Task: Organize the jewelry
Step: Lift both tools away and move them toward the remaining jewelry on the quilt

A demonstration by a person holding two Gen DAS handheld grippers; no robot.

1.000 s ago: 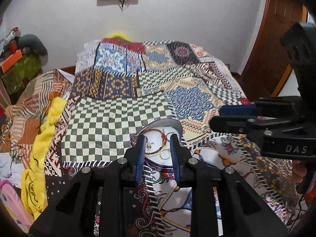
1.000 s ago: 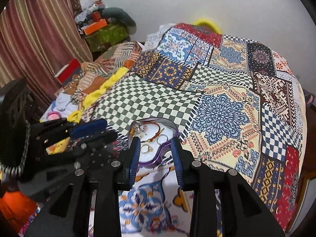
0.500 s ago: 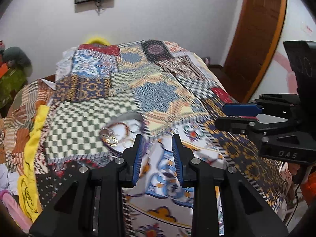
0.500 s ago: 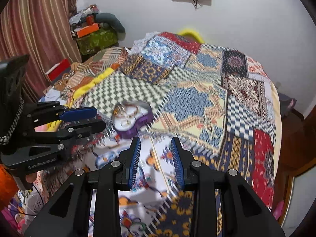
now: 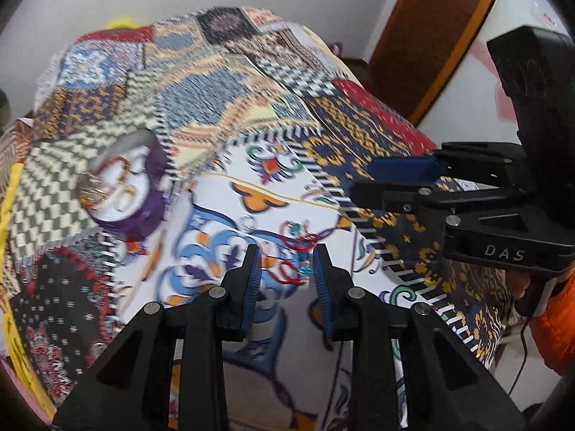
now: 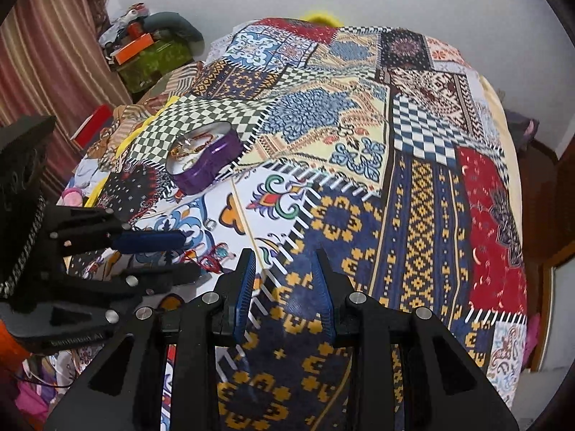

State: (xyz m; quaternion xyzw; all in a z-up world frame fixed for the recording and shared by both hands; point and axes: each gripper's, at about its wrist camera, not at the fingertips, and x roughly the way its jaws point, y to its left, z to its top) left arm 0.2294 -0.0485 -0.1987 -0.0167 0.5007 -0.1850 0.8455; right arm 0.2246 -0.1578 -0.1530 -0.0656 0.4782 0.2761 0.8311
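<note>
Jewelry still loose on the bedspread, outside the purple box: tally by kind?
Red beaded pieces with blue stones: 1 tangle, individual pieces not separable
Small silver rings: 1
Thin gold chains: 1
Total: 3 loose items visible. The purple box already holds several gold pieces, too blurred to count.

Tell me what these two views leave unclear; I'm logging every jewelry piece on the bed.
- Purple box contents: left wrist view is motion-blurred; in the right wrist view the gold pieces are too small to count.
- Red beaded piece: blurred in the left view; partly hidden behind the left gripper in the right view.
- Small ring: too small to identify.
</note>
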